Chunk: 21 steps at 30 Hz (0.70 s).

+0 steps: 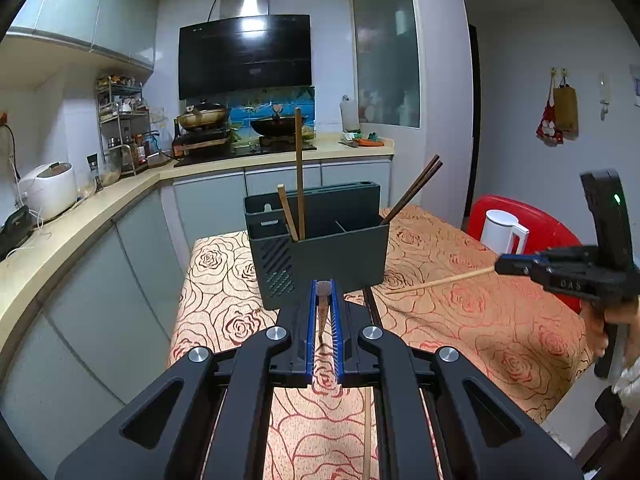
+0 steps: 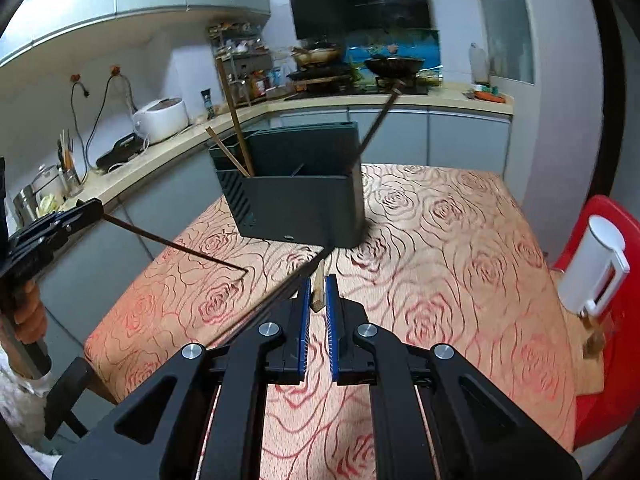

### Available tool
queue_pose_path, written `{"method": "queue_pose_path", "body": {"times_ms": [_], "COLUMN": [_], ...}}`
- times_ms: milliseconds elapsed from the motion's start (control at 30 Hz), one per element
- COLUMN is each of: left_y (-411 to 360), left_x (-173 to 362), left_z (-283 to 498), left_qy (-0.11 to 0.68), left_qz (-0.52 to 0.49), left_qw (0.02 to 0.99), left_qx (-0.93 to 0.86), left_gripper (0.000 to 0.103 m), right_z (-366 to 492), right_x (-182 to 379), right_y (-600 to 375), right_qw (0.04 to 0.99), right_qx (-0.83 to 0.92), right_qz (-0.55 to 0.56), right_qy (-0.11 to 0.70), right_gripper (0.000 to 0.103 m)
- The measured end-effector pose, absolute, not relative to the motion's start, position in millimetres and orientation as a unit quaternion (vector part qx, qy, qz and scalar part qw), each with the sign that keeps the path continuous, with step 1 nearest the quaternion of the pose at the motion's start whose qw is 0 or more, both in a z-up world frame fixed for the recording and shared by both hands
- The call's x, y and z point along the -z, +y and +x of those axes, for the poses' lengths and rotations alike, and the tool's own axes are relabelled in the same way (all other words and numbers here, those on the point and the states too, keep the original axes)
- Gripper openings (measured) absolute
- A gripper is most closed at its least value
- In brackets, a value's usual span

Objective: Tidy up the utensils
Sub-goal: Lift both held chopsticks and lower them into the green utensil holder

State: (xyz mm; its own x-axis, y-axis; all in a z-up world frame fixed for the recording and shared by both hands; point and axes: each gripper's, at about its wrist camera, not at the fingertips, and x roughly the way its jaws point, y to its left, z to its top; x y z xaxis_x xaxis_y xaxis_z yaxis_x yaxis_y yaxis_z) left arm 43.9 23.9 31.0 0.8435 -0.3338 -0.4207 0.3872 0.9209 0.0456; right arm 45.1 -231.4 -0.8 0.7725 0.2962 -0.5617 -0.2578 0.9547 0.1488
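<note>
A dark grey utensil holder [image 1: 320,248] stands on the rose-patterned table; it also shows in the right wrist view [image 2: 296,208]. Two brown sticks [image 1: 298,184] stand in its left compartment and a dark chopstick pair [image 1: 414,190] leans out of its right one. My left gripper [image 1: 324,292] is shut on a dark chopstick, seen end-on, and from the right wrist view [image 2: 176,246] it points down at the cloth. My right gripper [image 2: 318,280] is shut on a light wooden chopstick [image 1: 440,282] right of the holder.
The table [image 2: 460,240] has a flowered orange cloth. A white kettle [image 2: 596,268] sits on a red chair [image 1: 532,220] at the right. A kitchen counter [image 1: 80,216] with a rice cooker, spice rack and stove runs along the left and back.
</note>
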Motion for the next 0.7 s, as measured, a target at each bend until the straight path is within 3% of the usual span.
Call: {"method": "queue_pose_path", "body": {"times_ms": [700], "left_y": [14], "left_x": [-63], "left_z": [84], "left_qy": [0.208], "left_qz": [0.060], "left_qw": [0.958], "left_qx": [0.190], "left_gripper": [0.006], "right_z": [135], "right_x": [-59], "right_y": [-219], "right_qw": [0.949], "right_qx": [-0.145], "right_qz": [0.030], "right_qy": [0.280], "right_gripper": [0.008]}}
